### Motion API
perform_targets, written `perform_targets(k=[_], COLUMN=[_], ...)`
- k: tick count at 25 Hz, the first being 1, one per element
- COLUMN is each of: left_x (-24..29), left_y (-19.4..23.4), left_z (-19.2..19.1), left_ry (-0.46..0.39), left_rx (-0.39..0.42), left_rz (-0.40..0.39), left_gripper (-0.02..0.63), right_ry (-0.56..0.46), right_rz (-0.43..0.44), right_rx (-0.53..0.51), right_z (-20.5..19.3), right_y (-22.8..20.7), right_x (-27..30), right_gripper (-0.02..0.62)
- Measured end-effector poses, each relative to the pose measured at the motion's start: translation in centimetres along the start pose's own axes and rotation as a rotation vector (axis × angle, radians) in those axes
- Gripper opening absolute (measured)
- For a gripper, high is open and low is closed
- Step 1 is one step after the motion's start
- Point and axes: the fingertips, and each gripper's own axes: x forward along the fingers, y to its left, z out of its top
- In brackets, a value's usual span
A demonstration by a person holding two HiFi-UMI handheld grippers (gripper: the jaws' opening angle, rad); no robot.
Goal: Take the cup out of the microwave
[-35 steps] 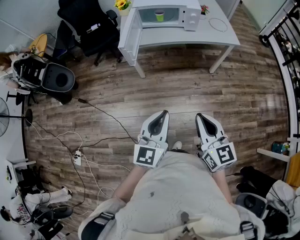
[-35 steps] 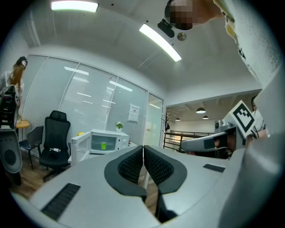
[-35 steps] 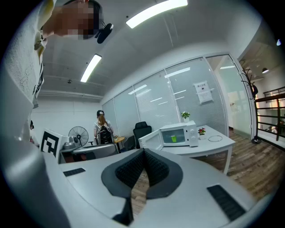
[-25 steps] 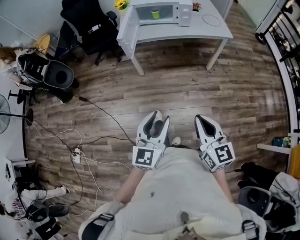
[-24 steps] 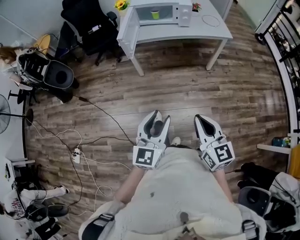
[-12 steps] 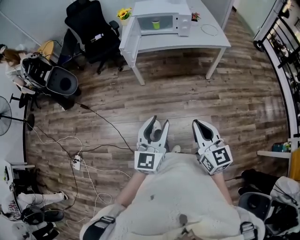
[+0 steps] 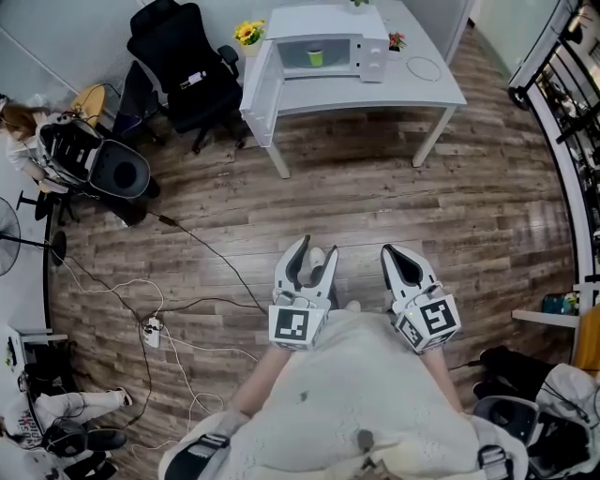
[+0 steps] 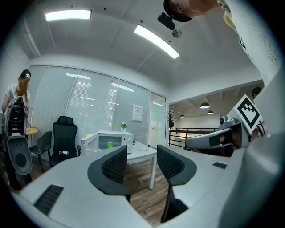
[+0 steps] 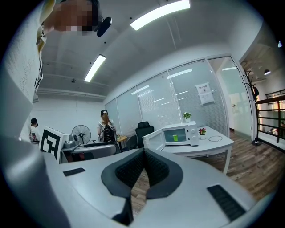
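**Cup** (image 7: 317, 57): green, upright inside the microwave (image 7: 323, 21), on the far white bench (image 7: 412, 89). The microwave door (image 7: 255, 82) hangs open to the left.

**Left claw** (image 7: 316, 249): jaws have just been opening and stand part open, with nothing between them.

**Right claw** (image 7: 389, 255): clenched, empty.

**Position:** you stand well apart from the bench.

**Risks:**
- You clip the open door on approach.
- Jaws too narrow tip the cup.
- The floor cables (image 7: 187, 281) at near left catch your foot.

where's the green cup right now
In the head view the green cup sits inside the open microwave on the white table, top centre, right of the yellow flowers.
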Motion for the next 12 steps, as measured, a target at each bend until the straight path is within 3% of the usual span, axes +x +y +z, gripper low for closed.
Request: perform_targets(k=[12], left_x=[9.8], left_y=[5.7], left_z=[1.6], left_ry=[-0.036], left_rx=[-0.002], left_rz=[-0.058], left_gripper=[0.210], right_ry=[0.015], right_rz=[-0.033], right_rx=[0.012], right_z=[2.3], right_y=[-4.7], right_x=[9.1], right_gripper=[0.008])
